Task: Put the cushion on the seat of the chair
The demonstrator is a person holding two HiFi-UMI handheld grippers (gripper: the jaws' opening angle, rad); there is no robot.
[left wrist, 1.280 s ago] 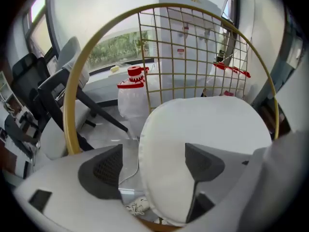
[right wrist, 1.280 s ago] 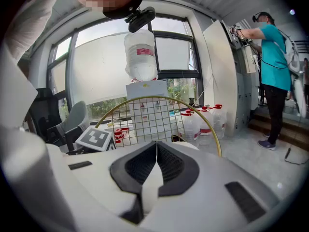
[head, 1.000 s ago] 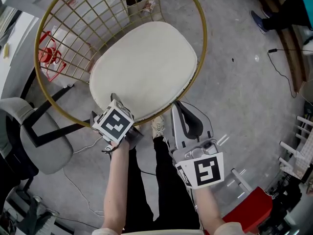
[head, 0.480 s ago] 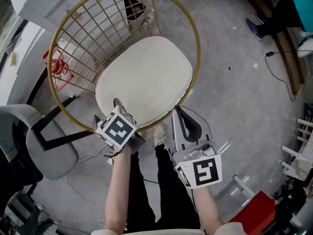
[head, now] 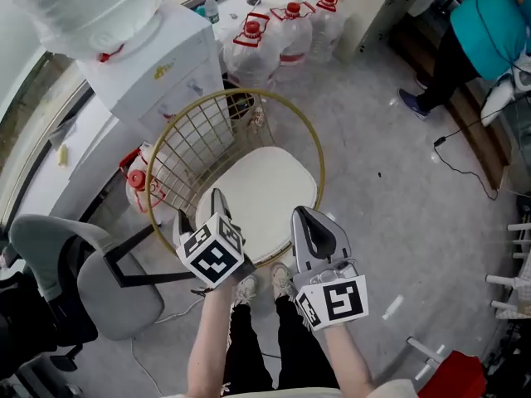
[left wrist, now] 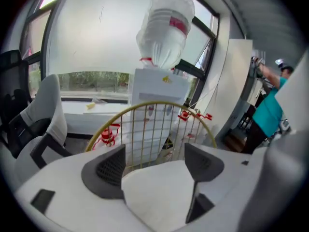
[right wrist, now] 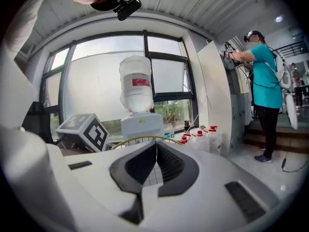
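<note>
A cream cushion (head: 259, 196) lies flat on the seat of the gold wire chair (head: 199, 152). In the head view my left gripper (head: 199, 210) is at the cushion's near left edge and my right gripper (head: 304, 215) at its near right edge. The left gripper view has my left gripper (left wrist: 154, 166) open, with the cushion (left wrist: 159, 190) showing past its spread jaws and the chair's wire back (left wrist: 159, 124) beyond. Nothing sits between the dark pads (right wrist: 169, 166) of my right gripper (right wrist: 155, 153), which is shut with its jaws together.
A white water dispenser (head: 158, 65) with a big bottle stands behind the chair, and water jugs (head: 286, 27) with red caps stand beside it. A grey office chair (head: 83, 272) is at my left. A person in teal (head: 489, 31) stands at the far right, near a floor cable (head: 465, 168).
The head view has pulled back and up, so the chair looks smaller and the dispenser shows. Both grippers have drawn closer together by the cushion's near edge. The cushion stays on the seat.
</note>
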